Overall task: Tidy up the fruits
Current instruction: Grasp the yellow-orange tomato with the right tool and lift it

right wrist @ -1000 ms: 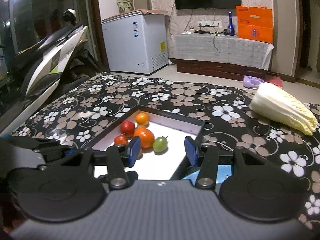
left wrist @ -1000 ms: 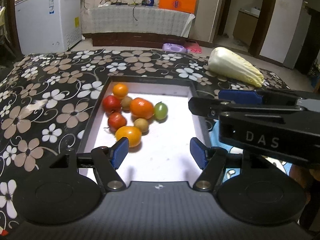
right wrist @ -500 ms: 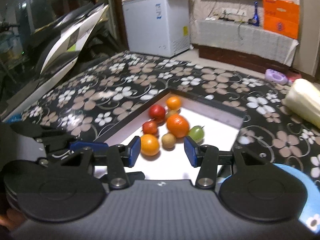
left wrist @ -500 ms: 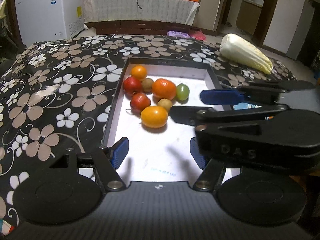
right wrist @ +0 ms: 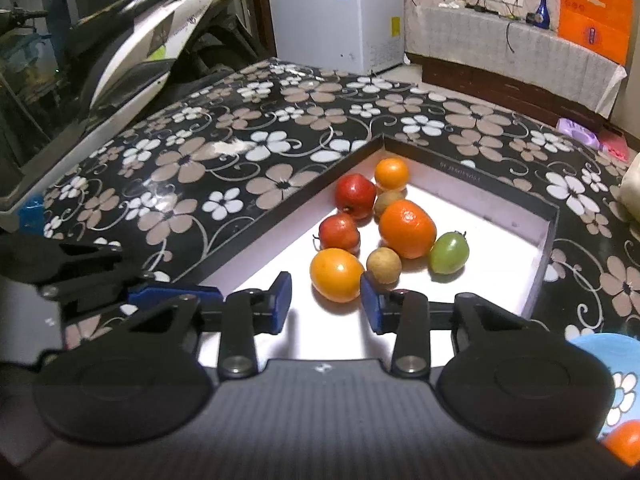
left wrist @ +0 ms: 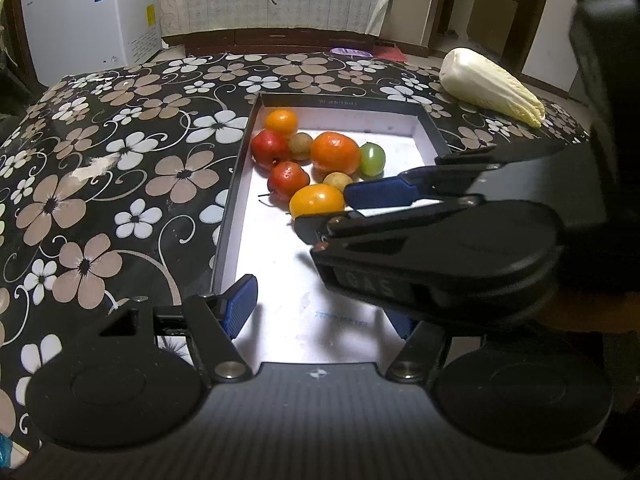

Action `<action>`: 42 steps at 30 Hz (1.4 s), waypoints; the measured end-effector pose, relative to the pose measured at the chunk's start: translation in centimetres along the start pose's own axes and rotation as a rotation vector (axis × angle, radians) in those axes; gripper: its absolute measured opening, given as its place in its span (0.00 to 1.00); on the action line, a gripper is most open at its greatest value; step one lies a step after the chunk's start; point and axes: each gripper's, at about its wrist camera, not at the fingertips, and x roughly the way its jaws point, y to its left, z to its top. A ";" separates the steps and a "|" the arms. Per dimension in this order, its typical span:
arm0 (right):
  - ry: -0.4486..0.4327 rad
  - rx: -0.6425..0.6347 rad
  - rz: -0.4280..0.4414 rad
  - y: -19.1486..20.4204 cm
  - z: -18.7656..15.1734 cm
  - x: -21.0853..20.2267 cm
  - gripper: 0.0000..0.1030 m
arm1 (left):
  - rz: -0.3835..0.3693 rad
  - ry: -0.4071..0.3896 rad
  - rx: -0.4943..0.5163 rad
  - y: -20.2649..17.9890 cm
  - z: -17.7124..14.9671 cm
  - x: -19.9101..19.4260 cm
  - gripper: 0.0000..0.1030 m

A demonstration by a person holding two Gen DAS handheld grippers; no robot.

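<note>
A black-rimmed white tray [left wrist: 236, 200] on the flowered table holds several fruits: a large orange tangerine [right wrist: 407, 229], a small orange [right wrist: 392, 174], two red fruits [right wrist: 355, 196], a green one [right wrist: 449, 252], two small brown ones [right wrist: 384, 265] and a yellow-orange fruit [right wrist: 336, 274]. My right gripper [right wrist: 325, 300] is low over the tray with its jaws closing. The yellow-orange fruit [left wrist: 316, 200] lies between its fingertips, with a gap at the left pad. My left gripper [left wrist: 320, 312] hovers open and empty over the tray's near end, its right pad hidden behind the right gripper [left wrist: 340, 212].
A napa cabbage [left wrist: 488, 86] lies on the table to the tray's far right. A blue plate [right wrist: 608, 360] with an orange fruit [right wrist: 624, 444] sits at the tray's near right. A white freezer [left wrist: 88, 16] and a covered bench stand beyond the table.
The right gripper moved forward and down across the tray to the yellow-orange fruit, and its jaws narrowed. The left gripper dipped slightly at first, then held still and open.
</note>
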 end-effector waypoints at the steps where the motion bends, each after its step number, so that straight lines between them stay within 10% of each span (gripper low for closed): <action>1: -0.001 0.000 -0.009 0.0 0.0 0.2 0.39 | 0.001 -0.001 0.001 0.1 0.0 0.0 0.70; 26: -0.054 0.087 -0.060 -2.8 0.0 -3.6 0.39 | -0.010 -0.034 -0.031 -0.7 1.7 1.1 0.70; 42: -0.121 0.178 -0.093 -6.8 -1.4 -8.2 0.39 | 0.015 -0.015 -0.078 -3.2 5.0 5.6 0.36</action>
